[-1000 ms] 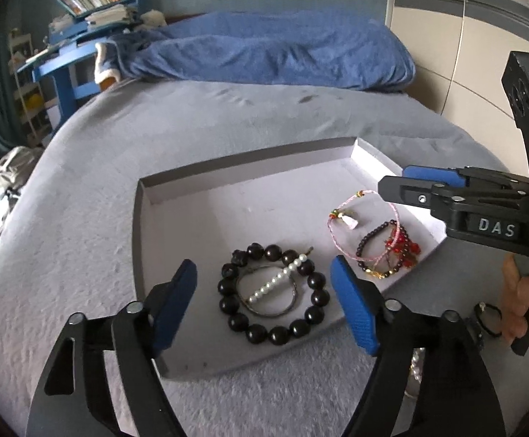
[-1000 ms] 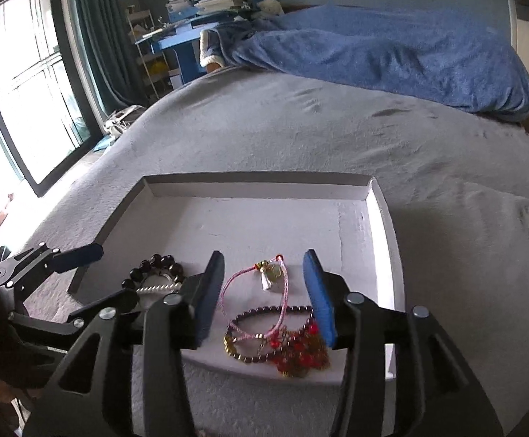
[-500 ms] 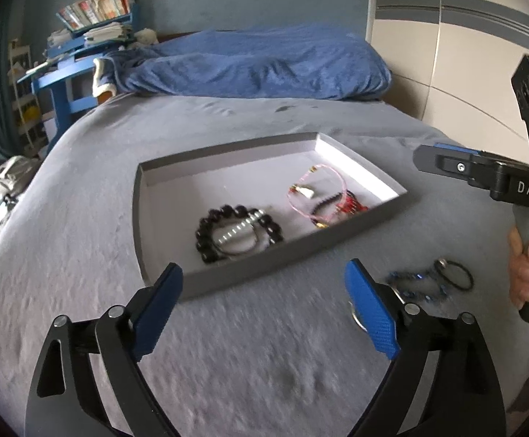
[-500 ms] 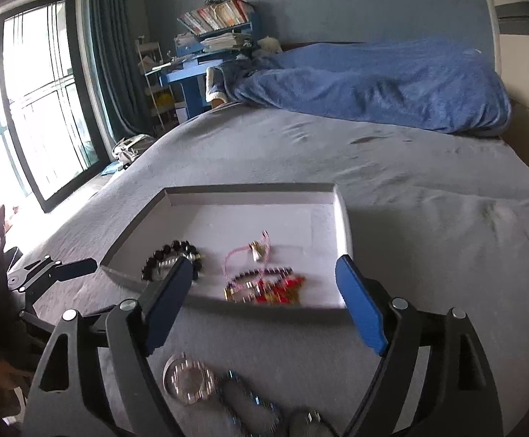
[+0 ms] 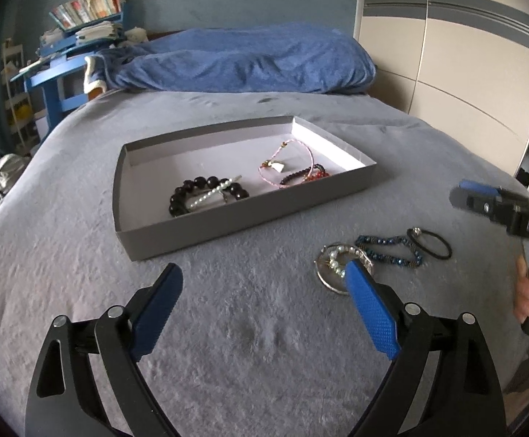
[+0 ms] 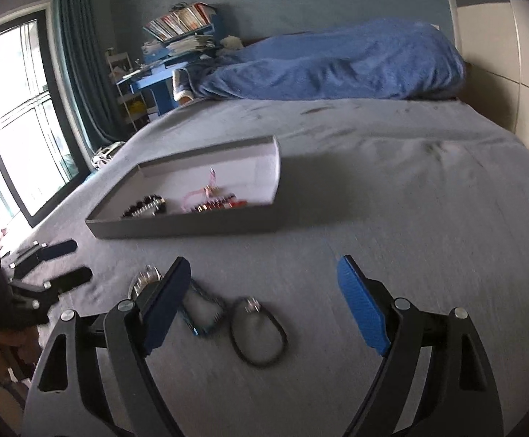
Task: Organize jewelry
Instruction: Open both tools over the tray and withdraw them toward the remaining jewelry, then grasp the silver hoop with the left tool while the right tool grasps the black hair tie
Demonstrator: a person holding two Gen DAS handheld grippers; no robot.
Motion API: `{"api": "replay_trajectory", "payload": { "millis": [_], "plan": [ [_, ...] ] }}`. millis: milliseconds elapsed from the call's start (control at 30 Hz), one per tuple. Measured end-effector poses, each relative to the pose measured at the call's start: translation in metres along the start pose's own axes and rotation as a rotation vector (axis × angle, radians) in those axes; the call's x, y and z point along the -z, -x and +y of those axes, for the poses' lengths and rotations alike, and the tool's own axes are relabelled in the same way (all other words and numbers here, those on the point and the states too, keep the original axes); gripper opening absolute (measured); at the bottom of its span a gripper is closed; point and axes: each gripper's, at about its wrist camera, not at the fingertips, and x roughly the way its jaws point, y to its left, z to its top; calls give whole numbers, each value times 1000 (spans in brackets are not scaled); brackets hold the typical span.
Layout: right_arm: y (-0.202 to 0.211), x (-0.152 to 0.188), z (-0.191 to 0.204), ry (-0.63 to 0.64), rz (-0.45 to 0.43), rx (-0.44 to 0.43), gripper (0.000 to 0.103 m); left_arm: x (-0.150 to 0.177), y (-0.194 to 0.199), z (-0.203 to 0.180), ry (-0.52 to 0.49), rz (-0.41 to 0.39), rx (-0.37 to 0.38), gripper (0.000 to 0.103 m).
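Left wrist view first: the left gripper (image 5: 262, 304) hangs over the grey bedspread (image 5: 82, 255) with its jaws spread wide, nothing between them. Ahead sits the grey tray (image 5: 242, 215), mid-bed. Inside, near its front wall, lie the black bead bracelet (image 5: 191, 191) with a pearl strand (image 5: 210, 193) laid across it, and towards the tray's right end the pink cord bracelet (image 5: 286, 164) beside a dark-and-red beaded piece (image 5: 308, 175). Those look sorted already. Loose on the bedspread, off the tray's front right corner: a silver hoop with pearls (image 5: 337, 266) just at the right fingertip, a dark blue beaded bracelet (image 5: 392, 251) and a black band (image 5: 430, 242). The right gripper (image 5: 483, 200) hovers at the frame's right edge.

Over to the right wrist view, somewhat blurred: the right gripper (image 6: 264, 295) gapes open and empty, poised directly above the black band (image 6: 259, 331), the blue bracelet (image 6: 202, 309) beside it. I'd judge that wide stance is set for a straddling pinch on one of these.
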Motion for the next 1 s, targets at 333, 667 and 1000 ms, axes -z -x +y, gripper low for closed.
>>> {"api": "replay_trajectory", "payload": {
  "millis": [333,667,1000],
  "plan": [
    [3,24,-7,-36,17,25,87,9,-3,-12,-50,37,-2,91],
    [6,36,1,-13,42,31,87,11,-7,-19,-77,63,-7,91],
    [-11,35,3,9,123,48,71,10,-7,-12,-45,67,8,91]
  ]
}}
